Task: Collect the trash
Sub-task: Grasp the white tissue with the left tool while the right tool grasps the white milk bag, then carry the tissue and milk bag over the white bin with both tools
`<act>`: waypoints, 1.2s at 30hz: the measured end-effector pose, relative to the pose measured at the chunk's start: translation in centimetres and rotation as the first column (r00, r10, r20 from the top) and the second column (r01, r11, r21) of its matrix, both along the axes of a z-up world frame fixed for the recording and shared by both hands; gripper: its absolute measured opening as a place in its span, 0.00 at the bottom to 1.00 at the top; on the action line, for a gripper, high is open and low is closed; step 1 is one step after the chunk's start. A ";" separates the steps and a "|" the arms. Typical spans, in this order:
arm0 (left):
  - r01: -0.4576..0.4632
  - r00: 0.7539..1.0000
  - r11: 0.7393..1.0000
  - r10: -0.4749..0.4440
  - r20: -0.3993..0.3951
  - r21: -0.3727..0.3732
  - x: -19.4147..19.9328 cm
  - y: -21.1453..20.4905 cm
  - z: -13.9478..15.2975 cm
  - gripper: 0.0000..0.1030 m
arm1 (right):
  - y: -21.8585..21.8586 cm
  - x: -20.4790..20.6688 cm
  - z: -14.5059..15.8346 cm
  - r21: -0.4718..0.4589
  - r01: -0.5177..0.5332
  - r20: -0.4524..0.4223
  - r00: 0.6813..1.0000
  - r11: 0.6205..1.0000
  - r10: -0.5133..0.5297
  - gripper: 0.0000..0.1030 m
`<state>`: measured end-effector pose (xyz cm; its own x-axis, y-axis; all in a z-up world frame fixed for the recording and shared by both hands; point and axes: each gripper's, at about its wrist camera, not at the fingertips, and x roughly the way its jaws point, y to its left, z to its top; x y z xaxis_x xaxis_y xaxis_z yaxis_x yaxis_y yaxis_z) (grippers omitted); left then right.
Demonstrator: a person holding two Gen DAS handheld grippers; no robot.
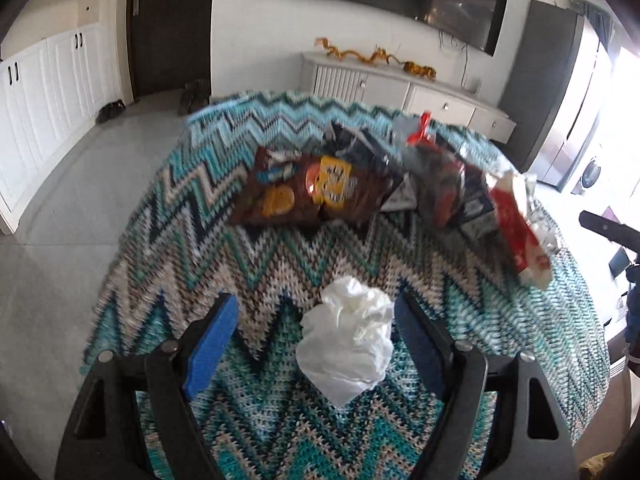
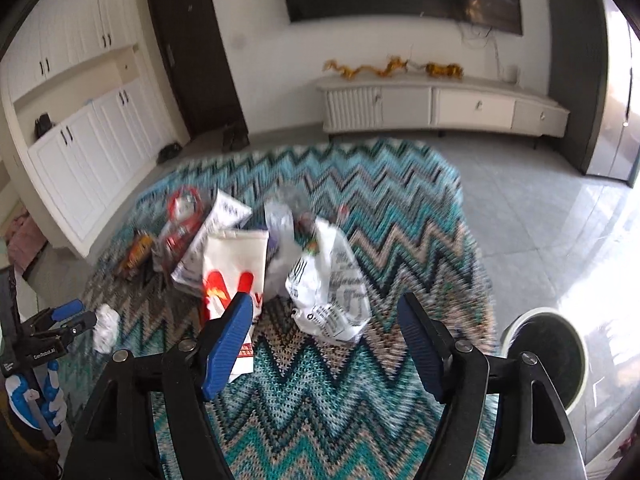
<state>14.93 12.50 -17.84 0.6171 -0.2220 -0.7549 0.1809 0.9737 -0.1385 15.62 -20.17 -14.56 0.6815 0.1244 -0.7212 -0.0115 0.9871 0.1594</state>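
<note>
A crumpled white tissue lies on the zigzag tablecloth between the open fingers of my left gripper, nearer the right finger. Beyond it lie a brown snack bag, dark wrappers and a red and white wrapper. My right gripper is open and empty just before a white printed bag and a white and red paper bag. In the right wrist view the left gripper shows at far left beside the tissue.
A round bin with a dark inside stands at the table's right edge. A small orange packet and a red ringed wrapper lie at the pile's left. Tiled floor, white cabinets and a low TV sideboard surround the table.
</note>
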 end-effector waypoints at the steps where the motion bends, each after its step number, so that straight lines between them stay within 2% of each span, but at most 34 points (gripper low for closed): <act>1: -0.003 1.000 1.000 0.003 -0.007 0.002 0.2 -0.1 -0.3 0.77 | 0.3 0.5 -0.6 -0.003 -0.008 -0.013 1.000 1.000 0.008 0.71; 6: -0.012 0.999 1.000 0.013 -0.030 0.026 0.6 -0.8 -1.7 0.76 | 1.1 3.4 -3.9 -0.026 -0.044 -0.079 0.996 0.999 0.041 0.71; 9: -0.008 0.999 0.999 0.009 -0.034 0.049 0.8 -1.5 -1.9 0.69 | 1.0 4.5 -4.9 -0.034 -0.050 -0.096 0.994 0.998 0.046 0.71; 14: 0.015 1.000 0.995 -0.012 -0.028 0.094 0.6 -3.2 -1.5 0.49 | 0.7 5.8 -6.4 -0.024 -0.063 -0.112 0.992 0.998 0.060 0.71; 15: 0.019 0.999 0.995 -0.016 -0.028 0.100 0.5 -3.5 -1.5 0.42 | 0.7 5.9 -6.6 -0.020 -0.066 -0.113 0.992 0.998 0.064 0.69; 16: 0.022 0.999 0.994 -0.019 -0.028 0.104 0.3 -3.8 -1.4 0.36 | 0.7 6.0 -6.7 -0.012 -0.071 -0.113 0.991 0.997 0.069 0.62; 19: 0.029 0.999 0.992 -0.027 -0.021 0.123 -0.1 -4.5 -1.0 0.24 | 0.9 5.7 -6.8 -0.014 -0.082 -0.098 0.992 0.996 0.081 0.56; 23: 0.030 1.000 0.989 -0.030 -0.003 0.145 -1.1 -5.0 -0.2 0.19 | 0.4 3.9 -6.2 0.003 -0.080 -0.069 0.994 0.997 0.080 0.40; 30: 0.014 0.997 0.984 -0.026 0.066 0.180 -3.6 -5.8 2.1 0.15 | -0.8 0.7 -3.5 0.027 -0.062 0.001 0.998 0.998 0.062 0.39; 36: -0.017 0.980 0.964 -0.036 0.194 0.266 -5.8 -7.8 5.7 0.15 | -1.3 -3.4 -0.8 0.023 -0.062 0.074 0.995 0.998 0.061 0.38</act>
